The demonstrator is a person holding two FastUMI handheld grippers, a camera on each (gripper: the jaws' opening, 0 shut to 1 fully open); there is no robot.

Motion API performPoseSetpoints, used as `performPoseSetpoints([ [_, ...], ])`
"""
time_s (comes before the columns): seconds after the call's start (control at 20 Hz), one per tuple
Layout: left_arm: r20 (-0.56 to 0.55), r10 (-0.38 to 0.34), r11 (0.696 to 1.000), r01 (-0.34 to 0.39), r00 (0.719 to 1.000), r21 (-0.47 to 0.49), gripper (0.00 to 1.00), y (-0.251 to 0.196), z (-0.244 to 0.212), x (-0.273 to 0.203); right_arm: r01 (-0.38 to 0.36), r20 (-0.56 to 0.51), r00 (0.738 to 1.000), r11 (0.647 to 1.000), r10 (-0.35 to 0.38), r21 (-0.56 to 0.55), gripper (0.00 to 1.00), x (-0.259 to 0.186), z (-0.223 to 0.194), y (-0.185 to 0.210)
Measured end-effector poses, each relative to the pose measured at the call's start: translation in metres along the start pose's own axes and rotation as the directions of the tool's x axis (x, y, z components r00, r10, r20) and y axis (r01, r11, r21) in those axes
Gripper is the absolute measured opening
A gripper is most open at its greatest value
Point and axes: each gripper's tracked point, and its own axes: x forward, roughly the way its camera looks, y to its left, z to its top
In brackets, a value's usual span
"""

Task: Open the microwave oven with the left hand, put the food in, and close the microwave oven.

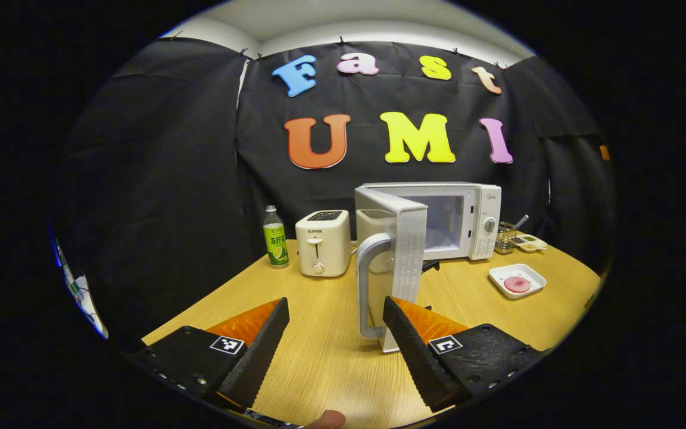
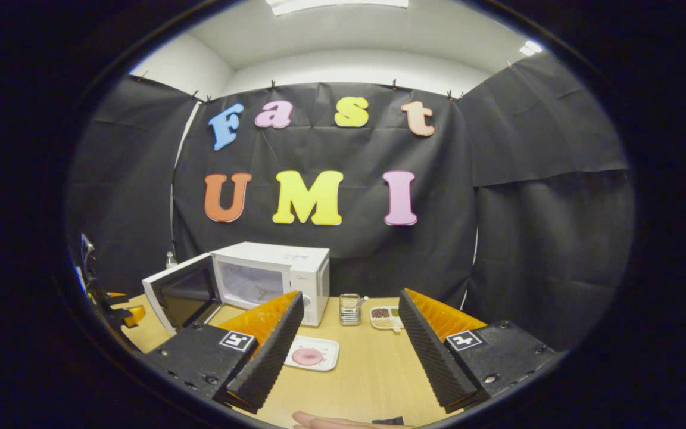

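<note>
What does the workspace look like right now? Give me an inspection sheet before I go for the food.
Surface: wooden table, bare at the near edge.
Job's things: microwave at the back, door swung open, cavity looks empty; food on a white tray, on the table right of the door, not yet picked up.
Clutter: toaster and bottle left of the microwave; mesh holder and small divided dish to its right.
Grippers: left gripper open, holding nothing, just before the door's edge; right gripper open, holding nothing, tray at its left finger.
Cables: nothing seen.
Surroundings: black cloth wall, white ceiling above.
</note>
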Motion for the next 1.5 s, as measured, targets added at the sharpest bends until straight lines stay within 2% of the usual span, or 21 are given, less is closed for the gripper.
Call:
performPoseSetpoints([
  [0.05,0.017,0.002,1.000,-0.001,1.000,-0.014,0.96,-0.001,0.012,-0.007,-0.005,-0.027,1.000,1.000,0.005,0.003,1.00,0.013,-0.006,0.000],
  [0.15,0.056,0.009,1.000,-0.008,0.998,-0.027,0.96,-0.001,0.035,-0.021,-0.012,-0.097,0.995,1.000,0.012,0.001,0.94,0.040,-0.022,-0.003],
  [0.25,0.087,0.032,0.999,-0.029,0.996,-0.035,0.96,0.002,0.057,-0.033,-0.035,-0.184,0.982,0.999,0.031,-0.014,1.00,0.069,-0.043,-0.002],
  [0.35,0.096,0.033,0.998,-0.028,0.995,-0.051,0.96,-0.004,0.074,-0.040,-0.061,-0.291,0.955,0.998,0.055,-0.012,0.94,0.100,-0.072,-0.004],
  [0.4,0.113,0.035,0.998,-0.029,0.993,-0.056,0.96,-0.007,0.085,-0.045,-0.080,-0.354,0.932,0.997,0.074,-0.001,1.00,0.114,-0.089,-0.002],
  [0.65,0.190,0.040,0.996,-0.023,0.981,-0.091,0.95,-0.019,0.135,-0.054,-0.144,-0.608,0.779,0.988,0.149,0.058,1.00,0.169,-0.160,0.000],
  [0.7,0.194,0.037,0.996,-0.019,0.980,-0.091,0.96,-0.024,0.142,-0.054,-0.146,-0.644,0.747,0.986,0.163,0.079,0.94,0.176,-0.173,0.001],
  [0.75,0.200,0.035,0.996,-0.017,0.979,-0.092,0.96,-0.028,0.150,-0.055,-0.153,-0.679,0.711,0.983,0.182,0.103,1.00,0.184,-0.187,0.003],
  [0.85,0.222,0.032,0.996,-0.013,0.975,-0.086,0.96,-0.039,0.166,-0.055,-0.160,-0.746,0.627,0.974,0.224,0.158,0.99,0.194,-0.216,0.006],
  [0.9,0.235,0.029,0.997,-0.011,0.972,-0.078,0.95,-0.043,0.174,-0.056,-0.162,-0.775,0.581,0.968,0.249,0.190,0.84,0.198,-0.230,0.009],
  [1.0,0.256,0.020,0.999,-0.006,0.966,-0.054,0.95,-0.055,0.184,-0.059,-0.165,-0.814,0.496,0.953,0.302,0.253,0.80,0.204,-0.251,0.019],
  [1.05,0.258,0.016,0.999,-0.006,0.966,-0.041,0.96,-0.062,0.186,-0.059,-0.167,-0.824,0.461,0.944,0.330,0.285,0.89,0.206,-0.257,0.024],
  [1.1,0.257,0.015,1.000,-0.008,0.966,-0.030,0.95,-0.067,0.186,-0.061,-0.171,-0.828,0.430,0.933,0.360,0.317,0.75,0.209,-0.263,0.029],
  [1.15,0.257,0.016,1.000,-0.011,0.966,-0.021,0.95,-0.072,0.186,-0.061,-0.165,-0.833,0.404,0.926,0.377,0.339,0.72,0.214,-0.269,0.031],
  [1.2,0.261,0.019,1.000,-0.015,0.965,-0.018,0.95,-0.074,0.189,-0.062,-0.152,-0.840,0.380,0.922,0.388,0.357,0.76,0.216,-0.275,0.034],
  [1.25,0.265,0.021,1.000,-0.016,0.964,-0.020,0.95,-0.077,0.191,-0.063,-0.142,-0.843,0.350,0.913,0.408,0.383,0.63,0.218,-0.281,0.037],
  [1.3,0.267,0.018,1.000,-0.012,0.964,-0.025,0.95,-0.080,0.193,-0.064,-0.129,-0.850,0.314,0.906,0.423,0.403,0.65,0.217,-0.289,0.040],
  [1.35,0.266,0.015,0.999,-0.007,0.964,-0.031,0.95,-0.083,0.192,-0.065,-0.122,-0.854,0.287,0.901,0.433,0.416,0.61,0.217,-0.294,0.042],
  [1.4,0.266,0.011,0.999,-0.002,0.964,-0.033,0.95,-0.084,0.192,-0.065,-0.122,-0.857,0.263,0.896,0.444,0.427,0.56,0.218,-0.302,0.045],
  [1.45,0.264,0.008,1.000,0.000,0.965,-0.031,0.95,-0.087,0.191,-0.065,-0.119,-0.862,0.235,0.894,0.449,0.433,0.39,0.217,-0.306,0.045],
  [1.5,0.263,0.005,1.000,0.002,0.965,-0.025,0.95,-0.088,0.191,-0.064,-0.116,-0.857,0.222,0.885,0.465,0.450,0.39,0.217,-0.308,0.048],
])
